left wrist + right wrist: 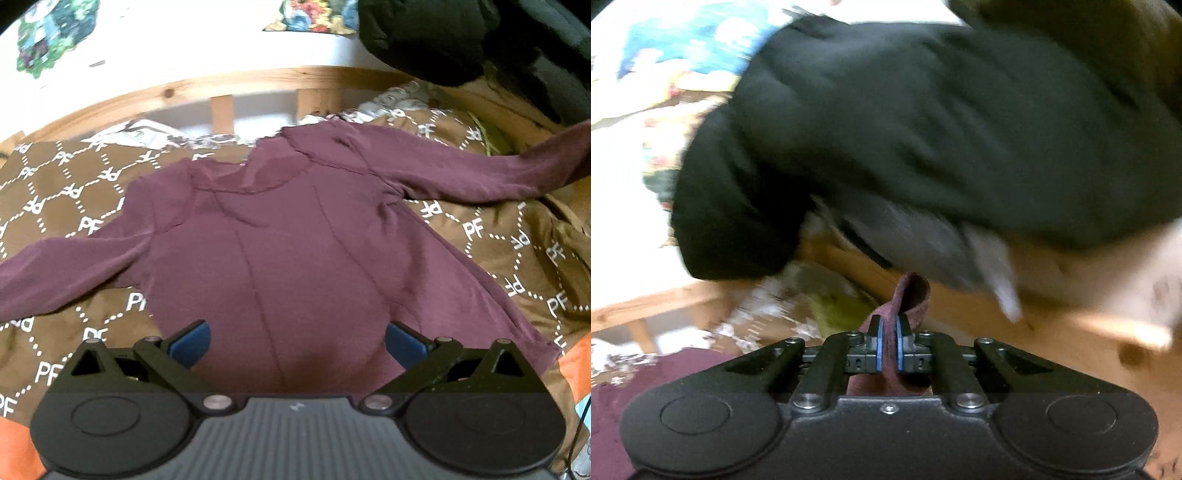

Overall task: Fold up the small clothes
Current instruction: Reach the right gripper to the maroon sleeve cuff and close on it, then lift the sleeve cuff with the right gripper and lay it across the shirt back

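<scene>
While the maroon top (280, 236) lies spread on the brown patterned bedspread (66, 206), the left gripper (297, 345) hovers over its hem, fingers spread; the right gripper (889, 345) pinches the sleeve end (910, 295) (black garment (905, 122) behind).

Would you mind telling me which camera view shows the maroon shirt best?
The left wrist view: the maroon shirt lies spread on the patterned bedspread, both sleeves out, under the open left tool. The right wrist view shows only a sleeve end pinched in the right tool and a corner.
</scene>
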Available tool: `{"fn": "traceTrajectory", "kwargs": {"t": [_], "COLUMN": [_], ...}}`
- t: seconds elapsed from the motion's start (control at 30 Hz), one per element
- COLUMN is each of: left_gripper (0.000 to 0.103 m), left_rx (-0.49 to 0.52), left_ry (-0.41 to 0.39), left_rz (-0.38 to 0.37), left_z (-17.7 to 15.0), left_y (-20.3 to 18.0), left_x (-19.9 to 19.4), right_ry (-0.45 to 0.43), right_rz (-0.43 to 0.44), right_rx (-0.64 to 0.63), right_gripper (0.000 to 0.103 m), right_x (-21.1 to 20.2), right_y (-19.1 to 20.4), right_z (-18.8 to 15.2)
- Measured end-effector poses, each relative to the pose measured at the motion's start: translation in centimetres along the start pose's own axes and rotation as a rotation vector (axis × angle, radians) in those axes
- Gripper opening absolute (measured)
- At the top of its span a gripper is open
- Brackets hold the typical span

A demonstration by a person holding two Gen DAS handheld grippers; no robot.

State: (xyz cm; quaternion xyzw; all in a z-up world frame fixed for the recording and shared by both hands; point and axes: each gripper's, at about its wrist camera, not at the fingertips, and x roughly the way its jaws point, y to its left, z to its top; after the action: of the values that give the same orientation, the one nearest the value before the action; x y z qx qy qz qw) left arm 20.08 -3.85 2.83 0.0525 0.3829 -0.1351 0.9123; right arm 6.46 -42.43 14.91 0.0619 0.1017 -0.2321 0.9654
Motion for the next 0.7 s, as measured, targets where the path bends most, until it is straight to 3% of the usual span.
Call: {"fn": "traceTrajectory", "kwargs": {"t": [0.2,0.37,0.53,0.7], "left_gripper": [0.103,0.103,0.103,0.103], "left_rx": [-0.045,-0.107,-0.171,-0.242], "left_ry": [-0.026,-0.036,-0.023,0.001], "left_rz": [0.038,0.071,0.111,0.126], "left_z": [-0.3,-0.8,-1.8,-3.1], "left_y": [3.3,6.4,9.5,12.4], "left_x": [-1.4,-2.4,-2.9,-3.2], "right_ry": [-0.083,-0.081,0.014,0.15], "right_rz": [0.268,0.485,0.7,0.798], "right_rx": [-0.102,-0.171,-0.281,-0.411], "right_gripper": [0.007,0.007,0.007,0.007], "right_x": [-3.4,-5.7,-7.4,-8.6], "right_y": [6.3,11.7,17.6,22.5], "right_z": [2.8,2.3,-1.1,-6.9]}}
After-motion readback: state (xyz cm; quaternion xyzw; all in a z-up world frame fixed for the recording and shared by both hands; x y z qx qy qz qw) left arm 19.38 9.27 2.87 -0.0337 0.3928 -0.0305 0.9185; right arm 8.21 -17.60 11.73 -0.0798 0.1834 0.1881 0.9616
